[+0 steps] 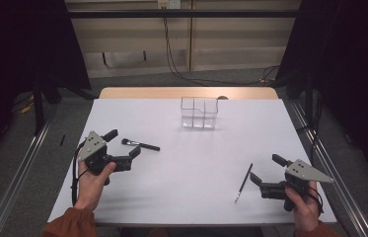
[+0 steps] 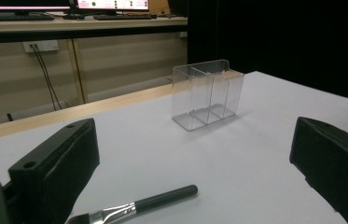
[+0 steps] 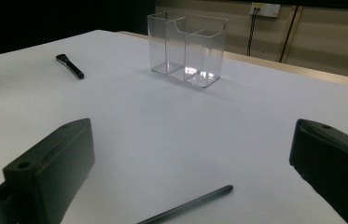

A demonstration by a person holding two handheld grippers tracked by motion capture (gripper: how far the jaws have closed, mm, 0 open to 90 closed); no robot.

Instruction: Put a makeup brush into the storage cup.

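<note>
In the high view, the left gripper (image 1: 124, 144) is held wide at lower left, the brush (image 1: 140, 144) just beside it. The right gripper (image 1: 265, 169) is spread at lower right, near the pencil (image 1: 243, 182). The organizer (image 1: 199, 112) is seen upper centre.

In the left gripper view, the brush (image 2: 134, 206) lies at bottom centre between parted jaws.

In the right gripper view, the pencil (image 3: 188, 204) lies at bottom centre between parted jaws.

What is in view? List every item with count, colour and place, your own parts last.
clear plastic three-compartment organiser: one, transparent, upright at the far middle of the table.
black-handled makeup brush with silver ferrule: one, lying flat near the left gripper.
thin black pencil-like stick: one, lying flat near the right gripper.
white table: one, with a wooden strip along its far edge.
left gripper: one, black, open, held at the table's left.
right gripper: one, black, open, held at the table's right.
</note>
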